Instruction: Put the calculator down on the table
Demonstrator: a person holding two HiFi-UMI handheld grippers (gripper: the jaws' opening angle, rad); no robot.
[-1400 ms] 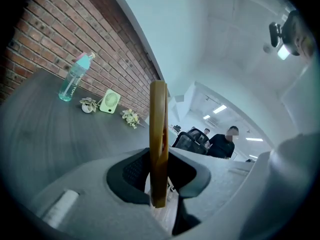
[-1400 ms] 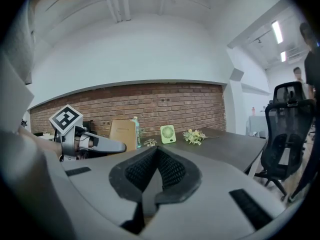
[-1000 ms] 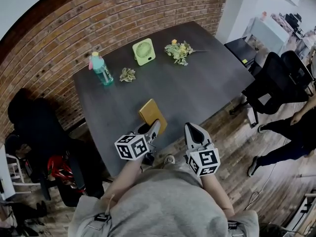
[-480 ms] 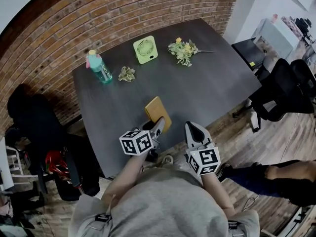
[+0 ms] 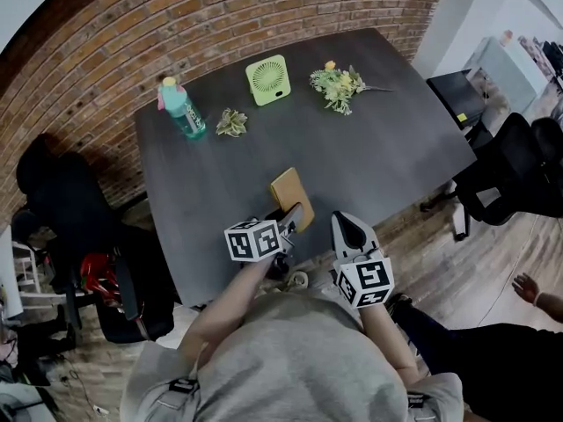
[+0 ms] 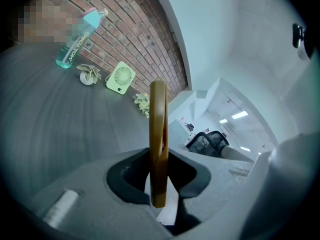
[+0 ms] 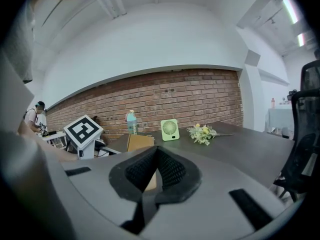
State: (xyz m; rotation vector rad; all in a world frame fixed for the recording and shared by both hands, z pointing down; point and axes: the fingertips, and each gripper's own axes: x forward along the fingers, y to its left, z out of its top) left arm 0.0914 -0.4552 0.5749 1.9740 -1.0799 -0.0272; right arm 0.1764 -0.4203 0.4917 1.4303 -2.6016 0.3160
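Note:
The calculator (image 5: 291, 198) is a flat tan slab, held just over the near edge of the dark table (image 5: 387, 148). My left gripper (image 5: 290, 221) is shut on its near end. In the left gripper view the calculator (image 6: 159, 129) stands edge-on, upright between the pads, and the left gripper (image 6: 159, 181) clamps its lower part. My right gripper (image 5: 348, 229) hovers beside it to the right, shut with nothing in it. In the right gripper view the right gripper (image 7: 156, 156) has its pads together, with the calculator (image 7: 139, 142) showing behind them at the left.
Along the table's far side stand a teal bottle (image 5: 181, 110), a small dried plant (image 5: 232, 122), a green fan (image 5: 268, 79) and a flower bunch (image 5: 341, 83). Black office chairs (image 5: 506, 178) stand right of the table, dark seats (image 5: 62, 209) left. A person's hand (image 5: 528, 288) shows at the right edge.
Both grippers have moved forward over the table's near edge, the left one carrying the calculator along and lower. The left grip has not changed; the right gripper stays shut.

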